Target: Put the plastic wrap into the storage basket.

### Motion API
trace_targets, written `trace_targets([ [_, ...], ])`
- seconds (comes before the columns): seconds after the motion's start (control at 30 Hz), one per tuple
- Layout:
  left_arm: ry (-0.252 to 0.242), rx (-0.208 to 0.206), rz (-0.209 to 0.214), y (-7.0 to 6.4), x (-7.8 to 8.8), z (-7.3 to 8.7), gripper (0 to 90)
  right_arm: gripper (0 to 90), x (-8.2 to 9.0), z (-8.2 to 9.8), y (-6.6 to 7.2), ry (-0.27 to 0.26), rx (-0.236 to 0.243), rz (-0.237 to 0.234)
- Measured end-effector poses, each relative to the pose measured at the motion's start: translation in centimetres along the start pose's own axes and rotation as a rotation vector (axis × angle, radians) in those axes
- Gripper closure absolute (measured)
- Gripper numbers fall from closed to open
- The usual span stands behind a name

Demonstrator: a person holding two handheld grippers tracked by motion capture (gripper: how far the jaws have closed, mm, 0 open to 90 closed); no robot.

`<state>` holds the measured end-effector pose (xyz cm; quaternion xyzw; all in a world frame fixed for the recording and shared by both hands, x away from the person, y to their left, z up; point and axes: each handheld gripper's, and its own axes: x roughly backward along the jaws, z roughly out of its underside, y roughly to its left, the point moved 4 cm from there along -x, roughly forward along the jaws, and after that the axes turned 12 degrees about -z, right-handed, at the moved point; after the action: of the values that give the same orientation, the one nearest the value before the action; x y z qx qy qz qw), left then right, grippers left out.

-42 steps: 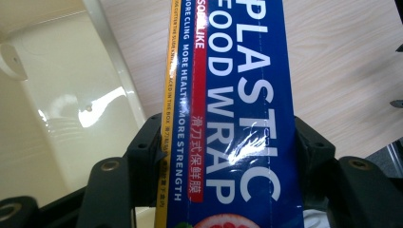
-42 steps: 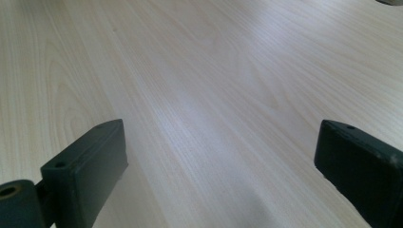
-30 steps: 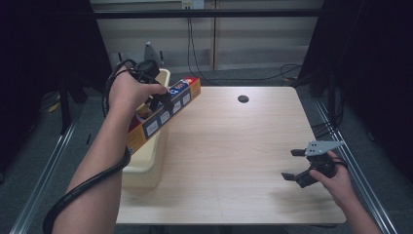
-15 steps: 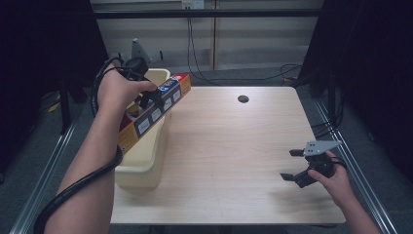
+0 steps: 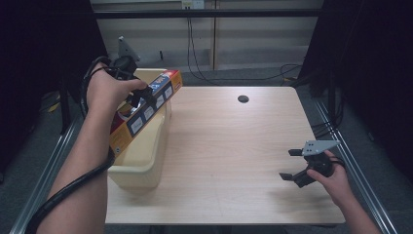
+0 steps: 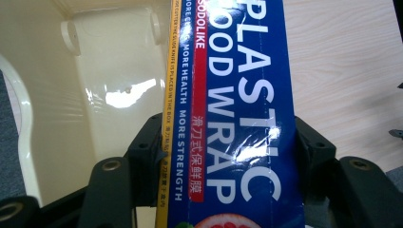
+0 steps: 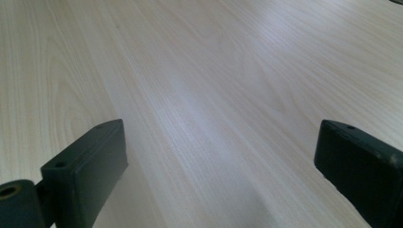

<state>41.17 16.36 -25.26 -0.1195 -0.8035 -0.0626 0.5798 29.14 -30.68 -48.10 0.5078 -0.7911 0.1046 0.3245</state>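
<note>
**Wrap box clamped over the bin**

Left claw (image 5: 141, 100) was clamped across a long plastic wrap box (image 5: 146, 111), jaws pressed against both long sides. Box: glossy printed cardboard, rectangular, blue face with large white lettering, red strip and yellow edge; the left gripper view caught glare across its sheen. It was held tilted in the air over the cream bin (image 5: 141, 161), far end toward 1 o'clock, near end toward 7 o'clock by the forearm.

Bin: smooth moulded plastic, rounded corners, shiny inner walls, standing at the counter's 9 o'clock edge.

Right claw (image 5: 292, 165) sat at 4 o'clock, jaws spread wide, nothing between them, matte black blocky pads just above bare wood; grey three-cornered plate on top.

Counter (image 5: 234, 146): pale wood-grain laminate, light satin shine, with a small dark round hole (image 5: 243, 99) toward 12 o'clock.

Room: dark drapes at both sides, grey floor, metal rails along the counter's flanks, cables trailing at the back wall.
</note>
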Motion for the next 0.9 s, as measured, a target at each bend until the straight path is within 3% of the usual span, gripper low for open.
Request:
trace_targets([
  [0.27,-0.016,-0.003,0.007,0.0,1.0,-0.1,40.9,3.4,-0.2,-0.1,0.0,0.002,0.000,-0.010],
  [0.9,-0.029,0.053,-0.068,1.8,2.2,0.8,40.8,3.4,-0.7,-0.7,-0.2,0.003,0.013,-0.022],
])
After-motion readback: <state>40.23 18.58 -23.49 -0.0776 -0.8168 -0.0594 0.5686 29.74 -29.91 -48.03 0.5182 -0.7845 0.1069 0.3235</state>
